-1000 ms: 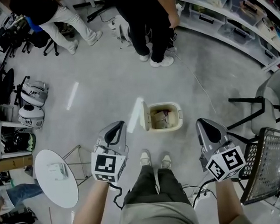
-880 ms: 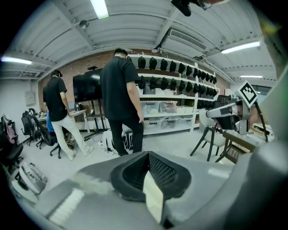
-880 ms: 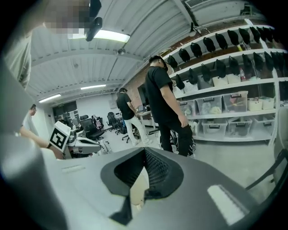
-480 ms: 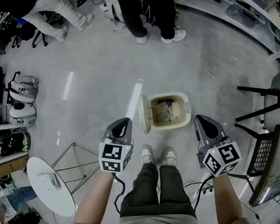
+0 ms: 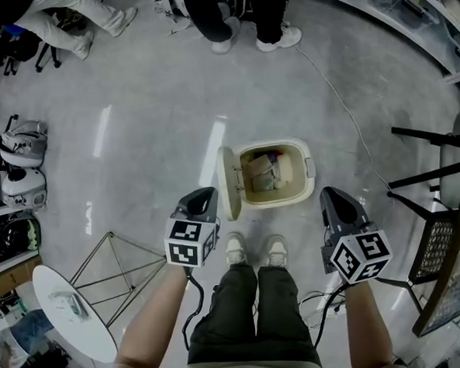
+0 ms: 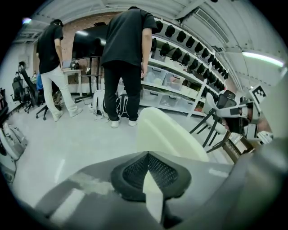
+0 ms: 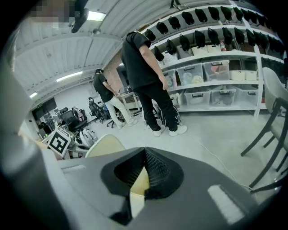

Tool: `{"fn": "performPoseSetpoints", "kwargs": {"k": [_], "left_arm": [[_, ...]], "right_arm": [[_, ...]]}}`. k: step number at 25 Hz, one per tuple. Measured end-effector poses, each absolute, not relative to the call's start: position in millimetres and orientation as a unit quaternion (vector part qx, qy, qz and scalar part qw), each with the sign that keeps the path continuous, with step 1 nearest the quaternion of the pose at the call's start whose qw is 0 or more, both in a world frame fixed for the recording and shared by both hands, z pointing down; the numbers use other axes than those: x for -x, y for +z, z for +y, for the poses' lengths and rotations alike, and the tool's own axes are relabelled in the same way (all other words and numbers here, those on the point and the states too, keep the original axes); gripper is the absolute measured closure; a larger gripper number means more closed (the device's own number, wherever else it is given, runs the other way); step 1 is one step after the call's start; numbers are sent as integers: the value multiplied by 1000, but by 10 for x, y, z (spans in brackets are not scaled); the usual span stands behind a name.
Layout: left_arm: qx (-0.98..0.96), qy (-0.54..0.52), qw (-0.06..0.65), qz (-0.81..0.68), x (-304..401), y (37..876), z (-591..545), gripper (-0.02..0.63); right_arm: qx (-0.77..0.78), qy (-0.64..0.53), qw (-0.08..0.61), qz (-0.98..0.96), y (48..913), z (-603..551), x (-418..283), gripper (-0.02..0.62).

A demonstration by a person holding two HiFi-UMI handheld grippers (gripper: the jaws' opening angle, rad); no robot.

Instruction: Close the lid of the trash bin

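Observation:
A cream trash bin point(image 5: 301, 184) stands on the grey floor just ahead of the person's shoes, with rubbish inside. Its lid point(image 5: 228, 183) is open and stands upright along the bin's left side. My left gripper point(image 5: 201, 197) is shut and empty, its tip just left of the lid's near end and apart from it. The lid point(image 6: 167, 135) looms pale right beyond the jaws in the left gripper view. My right gripper point(image 5: 329, 196) is shut and empty, beside the bin's near right corner. In the right gripper view the lid point(image 7: 104, 145) shows to the left of the jaws.
Two people point(image 5: 239, 8) stand at the far side of the floor. A round white table point(image 5: 66, 307) and its wire frame are at lower left. Black chairs point(image 5: 440, 256) stand on the right. A thin cable point(image 5: 342, 102) runs across the floor past the bin.
Both grippers have come forward to either side of the bin. The left tip is now close to the upright lid. The lid still stands open.

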State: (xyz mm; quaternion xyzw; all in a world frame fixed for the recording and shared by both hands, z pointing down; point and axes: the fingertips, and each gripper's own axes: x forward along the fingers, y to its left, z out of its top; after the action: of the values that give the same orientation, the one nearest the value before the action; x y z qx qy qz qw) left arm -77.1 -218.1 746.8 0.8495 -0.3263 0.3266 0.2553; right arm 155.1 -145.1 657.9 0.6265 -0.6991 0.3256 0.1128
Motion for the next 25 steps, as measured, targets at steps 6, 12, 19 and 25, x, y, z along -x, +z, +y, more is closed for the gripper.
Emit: {"fn": "performPoseSetpoints", "kwargs": {"k": [6,12,19,25], "left_arm": [[-883,304,244,-263,262,7333,-2075,604],[-874,384,220,-199,-240,7939,-1810,604],[-877,403,213,-154,-559,8470,-1700,604],[-872,410,222,-152,-750,8917,-1661,603]], "right_arm": [[-636,331,108,-688,6602,-1415,-1700,592],[-650,341,101,-672,6749,-1324,-1881,592],[-663,356,93,-652,7070,-1113,-2099,592],[-669,370,85,-639,7458,-968,-2211,592]]}}
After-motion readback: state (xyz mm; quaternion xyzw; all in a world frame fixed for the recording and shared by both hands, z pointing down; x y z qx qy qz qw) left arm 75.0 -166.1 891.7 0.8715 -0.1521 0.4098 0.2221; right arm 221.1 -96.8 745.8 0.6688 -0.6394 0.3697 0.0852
